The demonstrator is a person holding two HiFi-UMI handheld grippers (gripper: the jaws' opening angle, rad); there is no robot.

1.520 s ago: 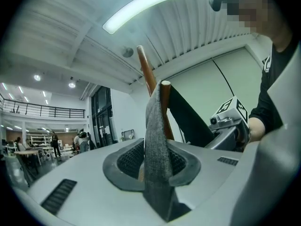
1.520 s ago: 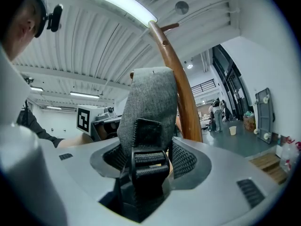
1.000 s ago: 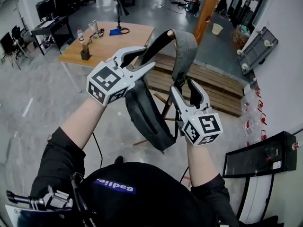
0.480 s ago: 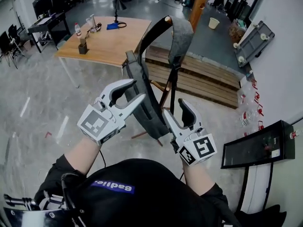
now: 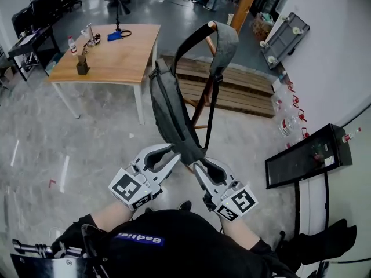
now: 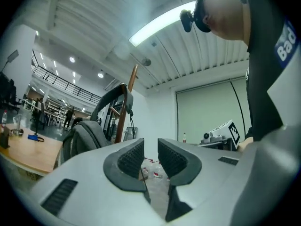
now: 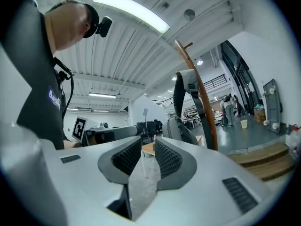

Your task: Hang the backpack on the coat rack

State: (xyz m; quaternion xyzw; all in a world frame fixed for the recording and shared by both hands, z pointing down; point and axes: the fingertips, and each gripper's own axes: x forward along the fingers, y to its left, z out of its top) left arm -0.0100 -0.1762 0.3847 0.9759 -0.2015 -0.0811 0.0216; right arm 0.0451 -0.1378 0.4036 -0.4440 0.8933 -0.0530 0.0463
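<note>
Backpack (image 5: 171,106) is up on the coat rack (image 5: 199,106), and the job looks done!
It hangs by its strap from the rack's top. Below the backpack, left gripper (image 5: 174,154) and right gripper (image 5: 200,165) sit clear, jaws narrow and closing on nothing.

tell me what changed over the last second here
The left gripper and right gripper drew back and down from the grey fabric backpack toward the person; their fingers are closing with nothing between them. The backpack stayed hanging by its strap on the wooden coat rack.
</note>
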